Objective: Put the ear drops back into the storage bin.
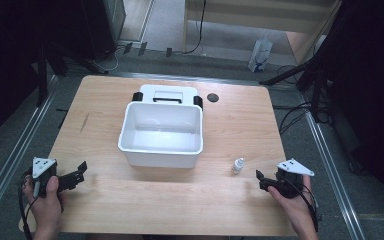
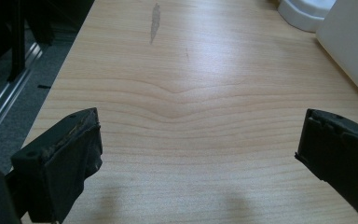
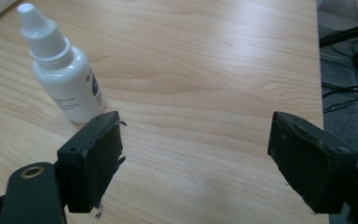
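R gripper [image 3: 193, 154] open beside bottle [image 3: 65, 74].

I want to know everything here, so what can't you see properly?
- Bottle label: too small in the high view, turned away in the right gripper view.
- Bin: cut off by the edge in the left gripper view.
- White thing behind the bin: the bin hides its front.

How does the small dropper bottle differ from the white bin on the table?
The bottle is small, capped and closed; the bin is far larger, open-topped and looks empty. The bottle stands near the right gripper; the bin sits mid-table. Both are white and upright.
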Demonstrator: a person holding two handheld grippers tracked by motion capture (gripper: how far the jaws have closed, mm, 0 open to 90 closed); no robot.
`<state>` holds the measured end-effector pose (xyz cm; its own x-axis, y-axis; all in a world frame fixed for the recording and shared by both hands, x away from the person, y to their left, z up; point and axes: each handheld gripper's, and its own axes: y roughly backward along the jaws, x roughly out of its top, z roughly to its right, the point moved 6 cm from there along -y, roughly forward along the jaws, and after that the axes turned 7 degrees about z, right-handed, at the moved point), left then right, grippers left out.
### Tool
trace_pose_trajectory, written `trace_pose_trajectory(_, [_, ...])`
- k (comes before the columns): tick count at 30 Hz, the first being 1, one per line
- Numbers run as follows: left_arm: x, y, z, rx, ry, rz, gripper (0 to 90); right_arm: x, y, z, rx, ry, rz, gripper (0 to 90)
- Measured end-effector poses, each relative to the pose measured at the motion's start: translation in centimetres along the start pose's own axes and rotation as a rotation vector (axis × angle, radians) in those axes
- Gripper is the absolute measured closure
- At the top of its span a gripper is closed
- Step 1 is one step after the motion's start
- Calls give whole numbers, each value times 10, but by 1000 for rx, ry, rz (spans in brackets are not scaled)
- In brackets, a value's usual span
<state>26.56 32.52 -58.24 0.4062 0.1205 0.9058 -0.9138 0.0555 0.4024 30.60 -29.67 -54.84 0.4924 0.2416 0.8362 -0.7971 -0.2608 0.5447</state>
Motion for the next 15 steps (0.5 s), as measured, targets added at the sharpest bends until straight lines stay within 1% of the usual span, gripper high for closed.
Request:
trace_pose_trajectory(2, [0, 0, 0, 0, 1, 1, 6, 5, 0, -2, 14, 23, -29, 167])
trace_pose_trajectory(4, [0, 0, 0, -1, 3, 2, 5, 10, -1, -3, 21, 56, -71, 164])
trace_pose_trajectory(9, [0, 0, 0, -3, 5, 2, 5, 24, -3, -10, 48, 157, -180, 150])
trace_pose_trajectory(11, [0, 0, 0, -5, 6, 2, 5, 30, -4, -13, 67, 197, -222, 145])
trace_pose_trajectory(12, [0, 0, 0, -5, 6, 1, 6, 32, -5, -14, 69, 206, -237, 144])
trace_pose_trajectory(15, [0, 0, 0, -4, 7, 1, 5, 39, -8, -16, 84, 256, -295, 144])
